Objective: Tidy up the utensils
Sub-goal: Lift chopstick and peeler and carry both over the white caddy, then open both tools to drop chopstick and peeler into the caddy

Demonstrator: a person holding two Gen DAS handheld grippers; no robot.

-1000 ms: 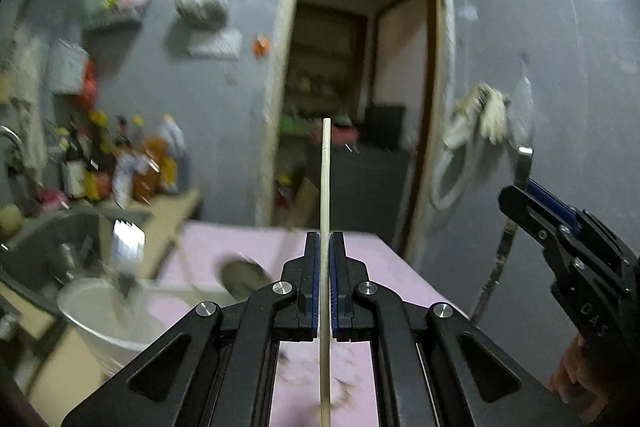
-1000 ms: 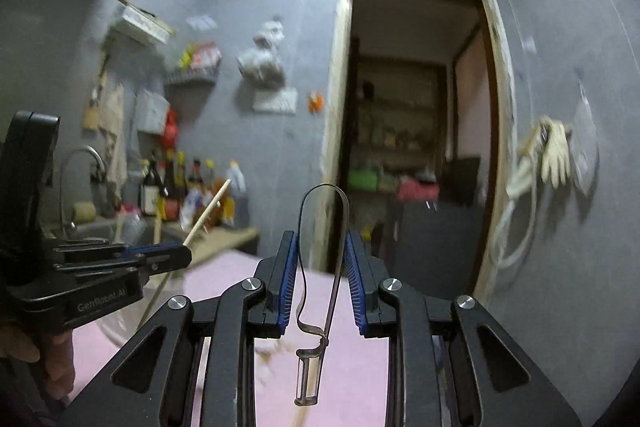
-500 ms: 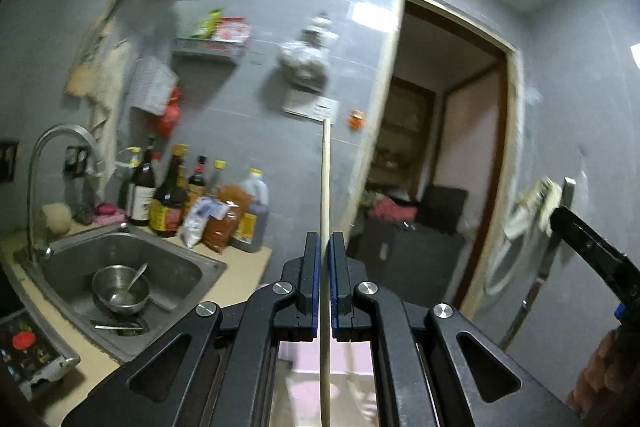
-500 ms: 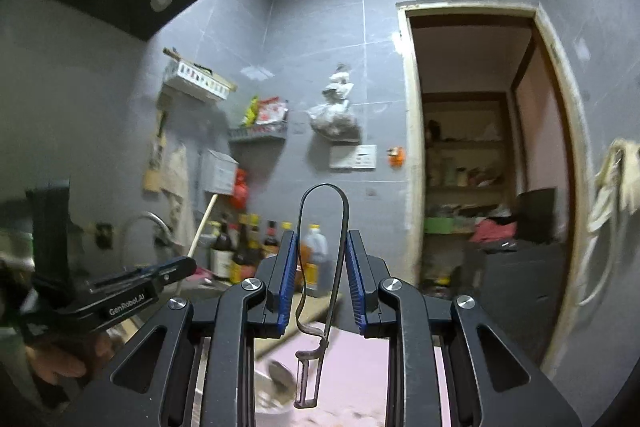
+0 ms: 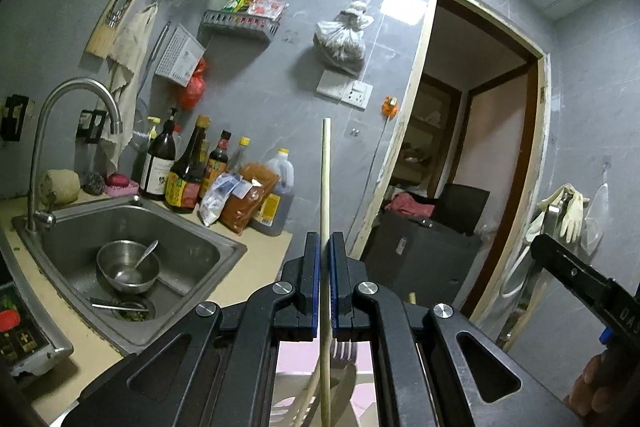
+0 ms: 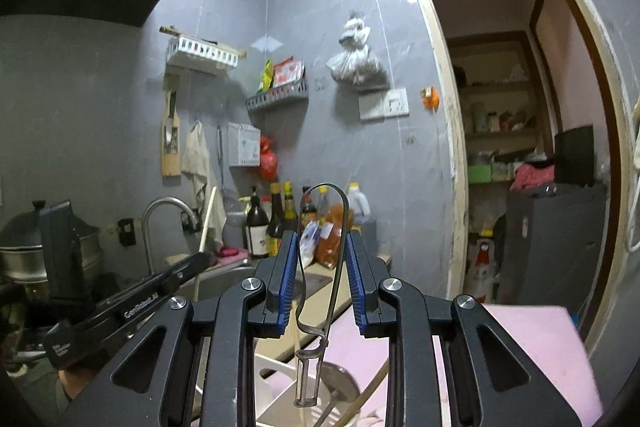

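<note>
Left gripper (image 5: 325, 281) is clamping an upright chopstick (image 5: 325, 187) between closed pads, the stick running down past a fork (image 5: 343, 349) below; right gripper (image 6: 322, 281) is pinching a wire-handled peeler (image 6: 320, 291), its blade hanging below the pads over a white rack (image 6: 276, 383) on the pink table (image 6: 532, 343). Writing is showing only in the right view, "GenRobot.AI" on the left gripper's side. The left view alone is showing the sink (image 5: 192, 255) holding a bowl (image 5: 127, 267) and spoon (image 5: 145, 254).
</note>
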